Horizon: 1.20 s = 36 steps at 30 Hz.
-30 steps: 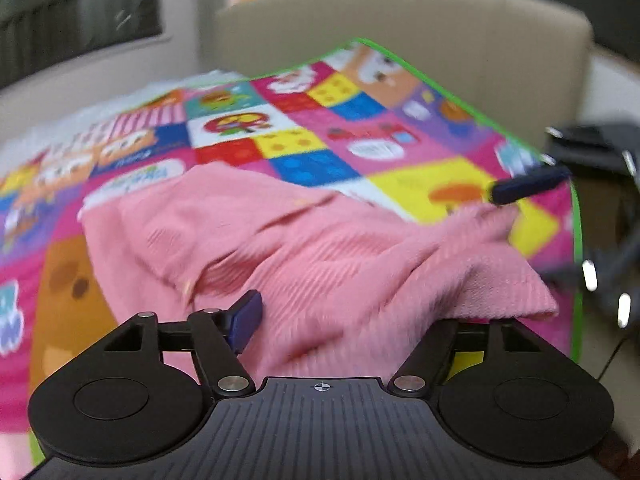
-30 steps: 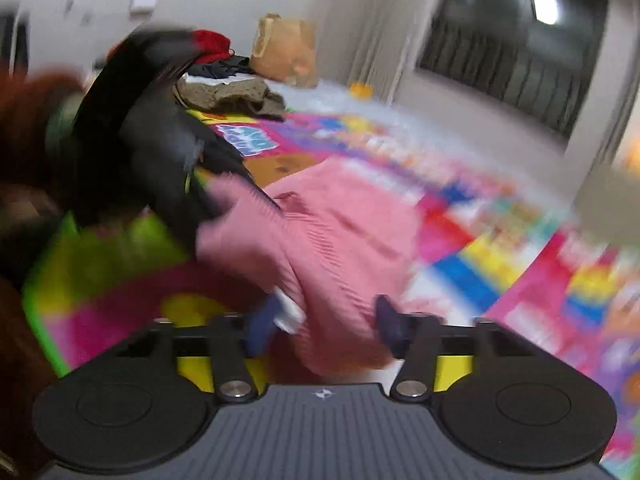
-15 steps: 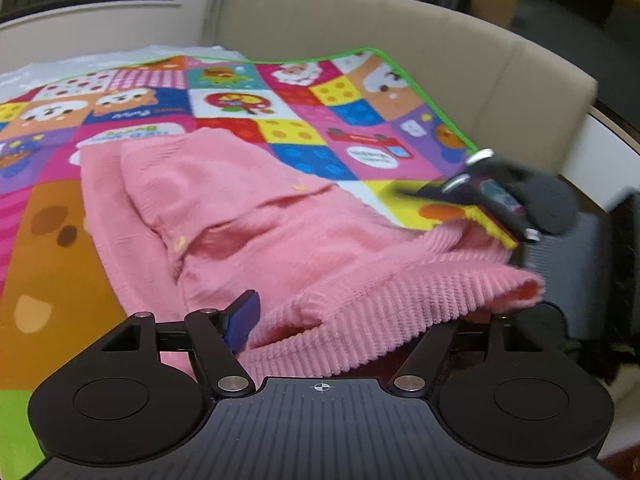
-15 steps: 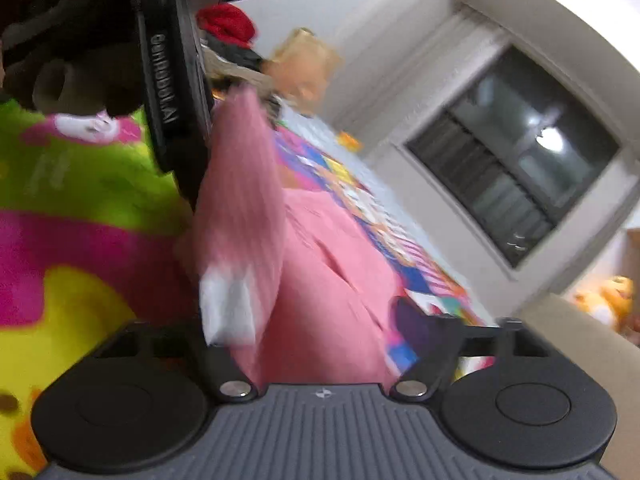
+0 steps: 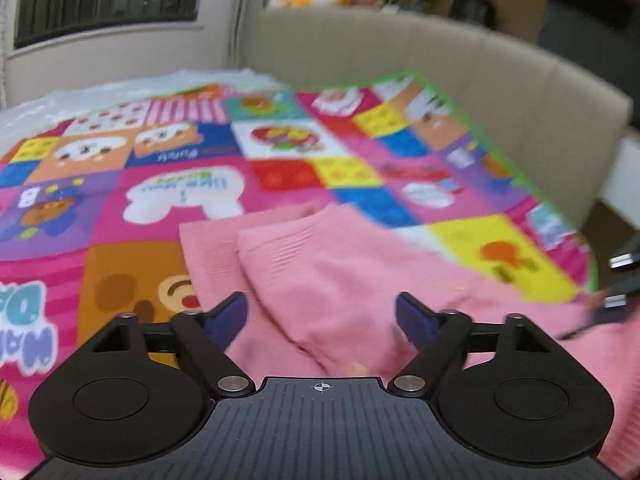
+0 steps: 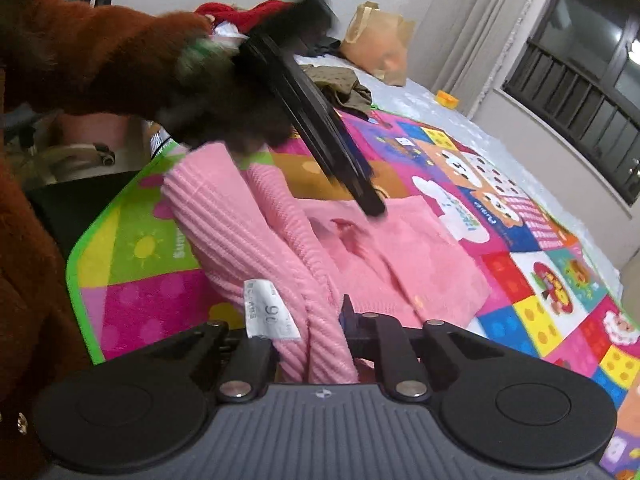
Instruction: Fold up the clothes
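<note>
While right gripper (image 6: pixel 316 320) closes on pink sweater (image 6: pixel 248 232), left gripper (image 5: pixel 320 316) opens, seemingly empty; white tag (image 6: pixel 268 316) only right-view.

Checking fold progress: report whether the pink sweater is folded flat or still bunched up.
Still bunched: the pink sweater lies in loose overlapping layers on the play mat, its ribbed edge lifted between the closing right gripper jaws.

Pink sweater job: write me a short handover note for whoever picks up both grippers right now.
Right gripper: jaws closing on the pink sweater, ribbed edge beside the white tag pinched between them.
Left gripper: jaws opening, nothing gripped, above the sweater.
Sweater: bunched on the colourful mat, near its green-edged corner.
Done: one edge picked up.
Left: probably grip a second edge with the left gripper, spread flat, fold.
</note>
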Each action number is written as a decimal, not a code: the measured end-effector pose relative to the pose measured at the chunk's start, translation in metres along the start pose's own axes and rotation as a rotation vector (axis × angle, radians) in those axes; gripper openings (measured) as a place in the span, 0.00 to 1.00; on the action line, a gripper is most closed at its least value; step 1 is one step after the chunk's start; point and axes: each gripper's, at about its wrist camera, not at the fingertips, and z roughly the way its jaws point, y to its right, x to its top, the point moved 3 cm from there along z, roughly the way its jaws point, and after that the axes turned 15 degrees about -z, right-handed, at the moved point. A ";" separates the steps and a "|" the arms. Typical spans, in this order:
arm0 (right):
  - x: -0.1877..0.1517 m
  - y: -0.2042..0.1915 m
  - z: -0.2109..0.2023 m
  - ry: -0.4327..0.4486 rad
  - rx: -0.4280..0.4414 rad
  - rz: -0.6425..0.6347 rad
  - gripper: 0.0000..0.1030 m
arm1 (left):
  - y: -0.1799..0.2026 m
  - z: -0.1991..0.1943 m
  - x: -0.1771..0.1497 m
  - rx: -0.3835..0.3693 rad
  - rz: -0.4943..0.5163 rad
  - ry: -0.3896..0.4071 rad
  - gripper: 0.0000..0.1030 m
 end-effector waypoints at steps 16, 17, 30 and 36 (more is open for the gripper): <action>-0.004 0.149 0.121 0.004 0.003 0.102 0.56 | -0.083 -0.003 0.029 -0.022 -0.190 0.047 0.86; -0.008 0.156 0.134 -0.002 -0.002 0.129 0.63 | -0.085 -0.007 0.030 -0.024 -0.200 0.054 0.88; -0.042 0.225 0.135 -0.096 -0.421 0.459 1.00 | -0.047 -0.038 0.034 -0.147 -0.184 0.181 0.93; -0.068 0.195 0.071 0.086 -0.331 0.713 1.00 | -0.026 -0.034 0.018 -0.214 -0.165 0.088 0.93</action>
